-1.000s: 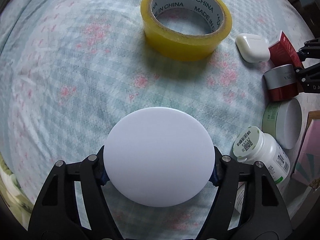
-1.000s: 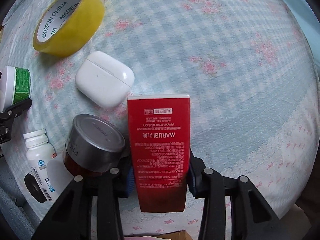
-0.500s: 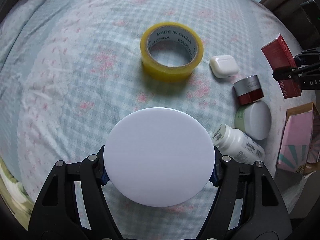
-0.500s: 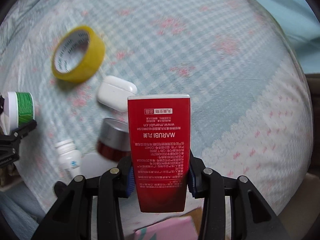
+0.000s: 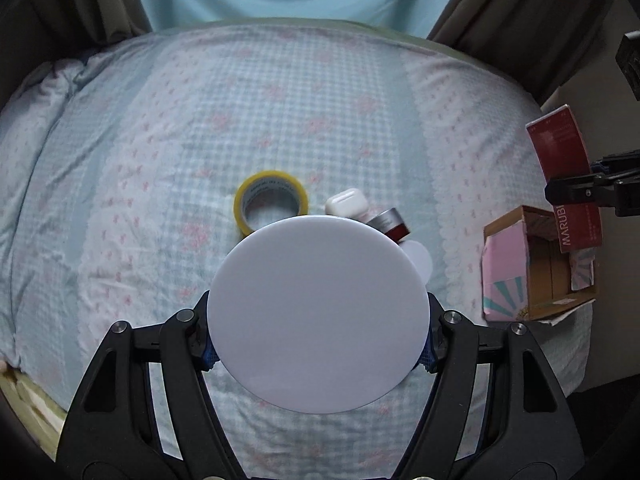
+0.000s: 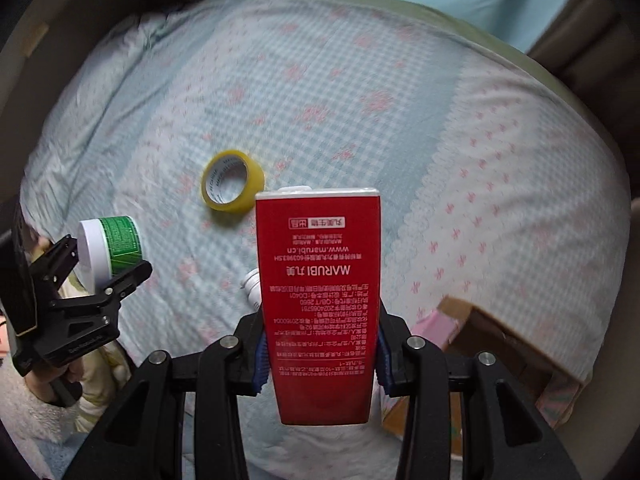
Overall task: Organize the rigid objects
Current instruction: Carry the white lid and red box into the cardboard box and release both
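My left gripper [image 5: 318, 354] is shut on a round jar with a white lid [image 5: 318, 314] and a green label [image 6: 120, 246], held high above the bed. My right gripper [image 6: 318, 360] is shut on a red MARUBI box [image 6: 318, 300], which also shows at the right edge of the left wrist view [image 5: 564, 176], above an open pink cardboard box [image 5: 532, 260]. On the bed lie a yellow tape roll [image 5: 270, 202], a white earbud case [image 5: 346, 204], a red jar with a silver lid [image 5: 390, 222] and a white pill bottle [image 6: 252, 284].
The checked blue bedspread [image 5: 200, 128] covers the bed. The pink cardboard box sits at the bed's right edge, also in the right wrist view [image 6: 480, 340]. Another white-lidded jar [image 5: 418, 258] peeks out behind the held lid. Curtains and a blue wall are behind.
Both grippers have risen far above the bed with their objects still held. The right gripper with the red box has moved right, over the cardboard box.
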Motion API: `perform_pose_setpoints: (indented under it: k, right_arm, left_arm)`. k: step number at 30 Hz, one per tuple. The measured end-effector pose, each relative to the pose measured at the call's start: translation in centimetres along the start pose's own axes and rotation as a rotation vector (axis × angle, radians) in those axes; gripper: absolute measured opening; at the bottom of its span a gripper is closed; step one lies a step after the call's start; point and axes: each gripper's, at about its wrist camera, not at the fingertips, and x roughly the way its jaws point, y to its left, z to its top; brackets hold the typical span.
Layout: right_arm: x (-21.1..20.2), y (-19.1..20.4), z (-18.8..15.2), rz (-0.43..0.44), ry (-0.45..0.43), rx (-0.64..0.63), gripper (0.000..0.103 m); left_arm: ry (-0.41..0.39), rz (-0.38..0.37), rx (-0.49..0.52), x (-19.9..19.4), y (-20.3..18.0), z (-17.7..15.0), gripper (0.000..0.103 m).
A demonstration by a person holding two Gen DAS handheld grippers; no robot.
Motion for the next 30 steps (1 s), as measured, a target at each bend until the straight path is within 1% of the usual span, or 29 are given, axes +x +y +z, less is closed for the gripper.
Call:
perform_pose_setpoints:
  k: [3,5,9,12,15,19,22,24,27,30]
  right_arm:
    - [-2.4,-2.0,-2.0,-0.008,-0.035,0.035,0.038]
    - [-4.2,-3.9,-4.0,-0.018,-0.054,0.050,0.038]
    - [-6.4,-7.8,-7.4,-0.042,-0.063,0.051,0.038]
    - [-7.4,-11.4,-10.1,-0.057,-0.054,0.045,0.038]
    - [-8.0,-15.4,-12.7,-0.079,-0.048,0.057,0.038]
    - [-7.5,-20.6,-15.2,-0.105,-0.031,0.072,0.038]
    - [-6.4,-23.7,-16.3,-0.140,-0.006,0.039,0.038]
    - [-5.2,-25.3,-16.9,-0.143,0.013,0.012,0.038]
    - [-2.8,-27.0,-17.8,-0.149,0.054,-0.033,0.038]
    - [0.2,-27.4,-18.7,-0.175,0.095,-0.117,0.038]
  left_arm:
    - [-0.025,-0.016,0.028,-1.9,-2.9,0.7,0.068]
    - [-0.040,-0.024,0.044,-3.0,-5.1,1.0,0.068]
    - [-0.071,-0.034,0.088,-5.0,-10.7,1.6,0.068]
    - [-0.073,-0.052,0.103,-5.5,-15.2,2.0,0.068]
    - [-0.059,-0.069,0.116,-4.9,-19.9,2.3,0.068]
    - [-0.021,-0.077,0.148,-3.0,-25.9,1.9,0.068]
    - [0.027,-0.077,0.165,-0.8,-29.9,1.3,0.068]
    - [0.062,-0.068,0.178,1.1,-32.2,0.9,0.068]
    - [0.112,-0.045,0.201,4.5,-34.8,0.3,0.068]
    - [0.167,-0.031,0.211,8.0,-36.6,0.0,0.068]
